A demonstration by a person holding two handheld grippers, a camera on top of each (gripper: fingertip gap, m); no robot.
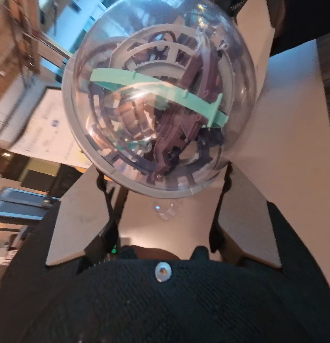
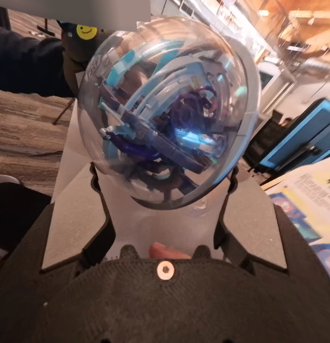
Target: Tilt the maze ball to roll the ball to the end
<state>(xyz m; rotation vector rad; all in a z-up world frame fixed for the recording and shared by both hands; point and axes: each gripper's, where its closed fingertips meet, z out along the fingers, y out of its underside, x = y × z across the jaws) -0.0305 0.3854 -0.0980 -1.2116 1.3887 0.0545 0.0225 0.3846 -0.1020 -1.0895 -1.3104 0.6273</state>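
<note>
The maze ball (image 1: 151, 104) is a clear sphere with a grey seam ring and teal, grey and purple tracks inside. It is held up above a white table. My left gripper (image 1: 163, 176) is shut on its lower part, one black fingertip on each side. In the right wrist view the maze ball (image 2: 166, 115) shows light-blue and dark-purple tracks, and my right gripper (image 2: 163, 174) is shut on it the same way. The left gripper, with a yellow sticker (image 2: 86, 31), shows behind the ball. I cannot pick out the small rolling ball inside.
A small clear stand (image 1: 166, 209) sits on the white table (image 1: 272, 148) under the ball; it also shows in the right wrist view (image 2: 199, 207). A printed poster (image 2: 299, 194) lies to the right. A blue case (image 2: 299, 139) and wood floor (image 2: 21, 120) lie beyond.
</note>
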